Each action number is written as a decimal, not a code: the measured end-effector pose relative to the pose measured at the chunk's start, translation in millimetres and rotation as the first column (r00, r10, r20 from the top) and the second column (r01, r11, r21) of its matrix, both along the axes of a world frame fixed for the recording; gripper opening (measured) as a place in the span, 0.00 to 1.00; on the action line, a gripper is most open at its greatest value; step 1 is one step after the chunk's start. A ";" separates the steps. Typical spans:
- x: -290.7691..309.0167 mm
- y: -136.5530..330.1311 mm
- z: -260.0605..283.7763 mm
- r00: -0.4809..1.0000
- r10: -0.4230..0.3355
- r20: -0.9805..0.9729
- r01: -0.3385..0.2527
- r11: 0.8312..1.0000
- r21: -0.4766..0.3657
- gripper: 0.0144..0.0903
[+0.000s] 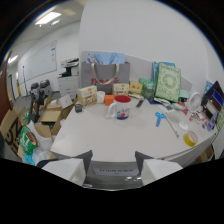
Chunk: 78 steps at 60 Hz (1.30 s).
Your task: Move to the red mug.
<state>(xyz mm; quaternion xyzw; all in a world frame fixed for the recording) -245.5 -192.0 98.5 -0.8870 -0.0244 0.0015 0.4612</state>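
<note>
- The table (100, 135) has a smooth, matt white top.
- The mug (121, 107) looks like glazed ceramic, glossy white outside with a red inside rim.
- The scissors (159, 118) have blue plastic handles.
- The tape roll (190, 138) is yellow and looks slightly shiny.
- The boxes (47, 117) beside the table are plain brown cardboard, matt.
- The bag (105, 76) behind the mug looks like grey paper or cloth; which one is unclear.
- The gripper (113, 162) fingers (70, 167) look like matt, pale plastic.

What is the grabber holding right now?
Nothing. The gripper is open and empty; the white ceramic mug with the red rim stands on the white table beyond its fingers.
</note>
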 end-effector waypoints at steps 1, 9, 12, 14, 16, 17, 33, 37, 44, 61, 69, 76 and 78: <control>0.5 0.2 -0.2 1.000 -0.002 0.003 0.002 1.000 0.000 0.92; 3.8 8.0 -3.0 1.000 -0.018 0.017 0.017 1.000 0.014 0.92; 3.4 13.9 -2.0 1.000 -0.017 0.019 0.017 1.000 0.018 0.92; 5.6 21.6 -4.9 1.000 -0.013 0.020 0.013 1.000 0.024 0.92; 5.6 28.0 -6.9 1.000 -0.008 0.018 0.008 1.000 0.025 0.92; 5.8 31.4 -7.8 1.000 -0.006 0.017 0.006 1.000 0.025 0.92; 8.6 101.6 -21.8 0.999 0.033 0.007 -0.033 0.999 0.014 0.92; 10.7 119.7 -25.3 0.999 0.039 0.003 -0.039 0.999 0.010 0.92; 16.0 148.1 -33.8 0.999 0.043 0.010 -0.044 0.999 0.002 0.92; 20.4 194.0 -48.5 0.998 0.057 0.011 -0.057 0.998 -0.006 0.92; 20.8 202.1 -50.8 0.998 0.057 0.007 -0.057 0.998 -0.007 0.92; 20.4 205.6 -51.3 0.998 0.058 0.005 -0.058 0.998 -0.007 0.92; 20.2 205.7 -51.1 0.998 0.058 0.005 -0.058 0.998 -0.007 0.92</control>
